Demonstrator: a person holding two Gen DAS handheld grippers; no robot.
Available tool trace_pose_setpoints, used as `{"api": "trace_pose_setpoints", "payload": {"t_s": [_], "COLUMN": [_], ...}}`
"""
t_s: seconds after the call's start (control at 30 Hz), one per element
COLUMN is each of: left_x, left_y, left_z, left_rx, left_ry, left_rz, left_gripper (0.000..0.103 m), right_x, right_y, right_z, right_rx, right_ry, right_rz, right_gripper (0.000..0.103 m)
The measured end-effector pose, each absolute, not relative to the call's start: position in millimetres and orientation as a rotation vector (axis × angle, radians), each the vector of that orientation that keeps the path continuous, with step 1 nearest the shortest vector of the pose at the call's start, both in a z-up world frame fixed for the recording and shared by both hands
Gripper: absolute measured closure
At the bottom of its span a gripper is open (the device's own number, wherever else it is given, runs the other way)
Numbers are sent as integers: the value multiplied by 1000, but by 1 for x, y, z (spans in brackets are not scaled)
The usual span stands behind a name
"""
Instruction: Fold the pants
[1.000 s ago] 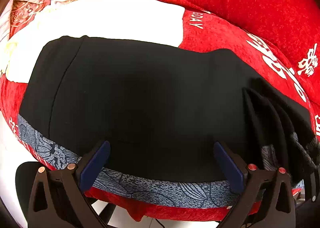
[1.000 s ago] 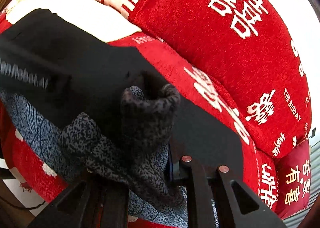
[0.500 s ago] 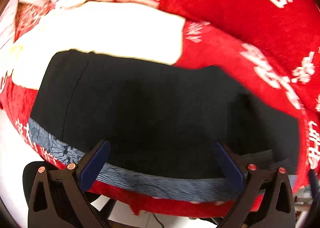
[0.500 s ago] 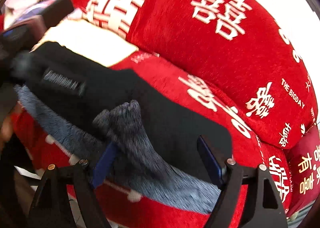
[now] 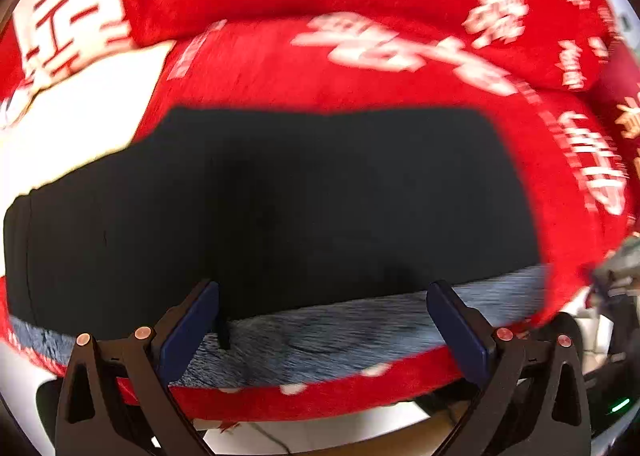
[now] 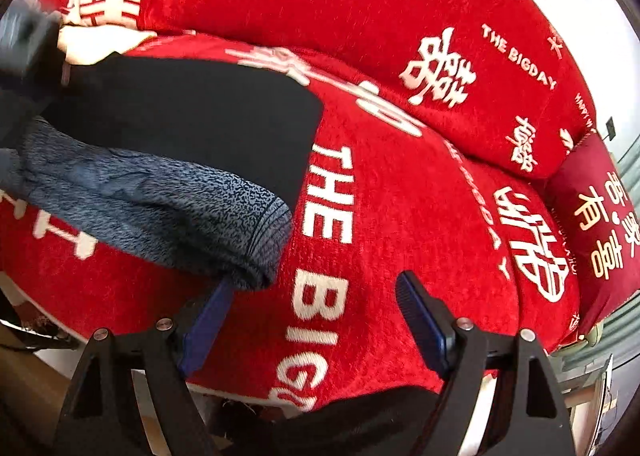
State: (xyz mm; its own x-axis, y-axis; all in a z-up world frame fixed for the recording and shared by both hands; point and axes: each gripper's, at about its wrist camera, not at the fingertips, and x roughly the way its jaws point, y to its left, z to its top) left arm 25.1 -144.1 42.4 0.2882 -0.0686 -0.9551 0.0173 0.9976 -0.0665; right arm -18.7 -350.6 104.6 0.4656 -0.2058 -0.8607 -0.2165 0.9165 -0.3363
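Note:
The black pants (image 5: 300, 196) lie folded flat on the red sofa seat, with their grey fleece lining (image 5: 340, 328) showing along the near edge. My left gripper (image 5: 320, 320) is open and empty, just in front of that near edge. In the right wrist view the pants (image 6: 192, 108) lie at the left, with the grey lining end (image 6: 168, 216) turned out toward me. My right gripper (image 6: 312, 308) is open and empty over bare red seat, its left finger close to the lining end.
The red sofa seat (image 6: 400, 216) carries white lettering, with red back cushions (image 6: 360, 8) behind. A dark red pillow (image 6: 600, 216) stands at the far right. A white patch of the cover (image 5: 72, 136) lies left of the pants. The seat's front edge drops off below both grippers.
My right gripper has let go of the bunched grey-lined pant end, opened and drawn back to the right. The pants now lie flat. The left view has swung right.

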Motion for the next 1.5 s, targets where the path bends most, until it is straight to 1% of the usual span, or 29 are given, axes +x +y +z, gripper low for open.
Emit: {"api": "trace_pose_setpoints", "payload": {"t_s": [0.03, 0.07, 0.1, 0.23, 0.4, 0.6, 0.67, 0.7, 0.77, 0.83, 0.97, 1.03, 1.1, 1.2, 1.33, 1.43, 1.5], "left_x": [27, 29, 25, 24, 23, 25, 25, 25, 22, 21, 28, 32, 33, 33, 28, 27, 27], "left_y": [-137, -123, -114, -111, -109, -113, -112, -113, -116, -119, -129, -133, -134, -131, -132, -133, -132], "left_z": [33, 22, 21, 25, 22, 27, 30, 33, 45, 55, 51, 37, 28, 28, 27, 27, 27], "left_rx": [-60, -140, -188, -144, -134, -125, -140, -139, -122, -107, -100, -76, -91, -108, -105, -108, -111], "left_ry": [1304, 1339, 1322, 1306, 1289, 1291, 1303, 1300, 1265, 1234, 1233, 1273, 1292, 1286, 1271, 1270, 1270], "left_rz": [-30, -39, -55, -31, -31, -29, -17, -10, -20, -44, -81, -67, -70, -79, -71, -67, -67], "left_gripper": [0, 0, 0, 0, 0, 0, 0, 0, 0, 0, 0, 0, 0, 0, 0, 0, 0], "right_x": [-15, -9, -8, -5, -10, -5, 3, 10, 19, 20, 20, 22, 30, 48, 74, 105, 123], "right_y": [-358, -369, -377, -378, -392, -382, -371, -365, -355, -355, -363, -372, -375, -363, -335, -328, -333], "right_z": [103, 101, 98, 96, 130, 174, 165, 151, 116, 97, 115, 139, 156, 163, 145, 120, 97], "right_rx": [-409, -324, -281, -282, -149, -161, -201, -233, -306, -296, -250, -200, -137, -55, -58, -38, 43], "right_ry": [1091, 1114, 1131, 1148, 1169, 1049, 1053, 1079, 1181, 1247, 1243, 1185, 1148, 1130, 1142, 1211, 1282], "right_rz": [-48, -56, -60, -69, 3, 62, 47, 47, 34, 34, 35, 41, 110, 329, 547, 573, 603], "right_gripper": [15, 13, 11, 11, 11, 9, 9, 9, 9, 10, 9, 9, 9, 9, 9, 9, 8]}}
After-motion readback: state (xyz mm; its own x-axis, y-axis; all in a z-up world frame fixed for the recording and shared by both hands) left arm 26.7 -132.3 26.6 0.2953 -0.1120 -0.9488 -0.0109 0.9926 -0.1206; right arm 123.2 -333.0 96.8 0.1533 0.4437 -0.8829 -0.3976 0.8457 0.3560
